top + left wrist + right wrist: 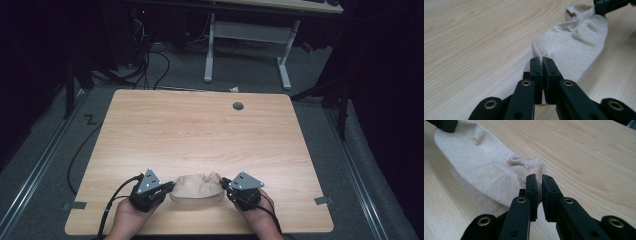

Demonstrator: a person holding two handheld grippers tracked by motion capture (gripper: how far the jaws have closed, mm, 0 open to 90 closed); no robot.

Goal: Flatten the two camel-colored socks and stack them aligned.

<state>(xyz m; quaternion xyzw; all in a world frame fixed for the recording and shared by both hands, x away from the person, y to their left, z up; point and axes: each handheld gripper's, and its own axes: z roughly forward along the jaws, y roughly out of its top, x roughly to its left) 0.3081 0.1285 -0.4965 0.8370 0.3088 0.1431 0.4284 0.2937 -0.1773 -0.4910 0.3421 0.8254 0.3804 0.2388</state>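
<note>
my left tongs (541,60) pinch one end of a beige sock (574,42), jaws closed on its fabric; my right tongs (539,177) clamp the opposite end, by the bunched cuff. the sock lies flat between them at the near edge of the wooden counter (200,130).

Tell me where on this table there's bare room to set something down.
Nearly all the table is bare: everything from the sock up to the far edge with its round hole. Crowded: the near edge, where the left tool and right tool pinch the sock's ends.
</note>
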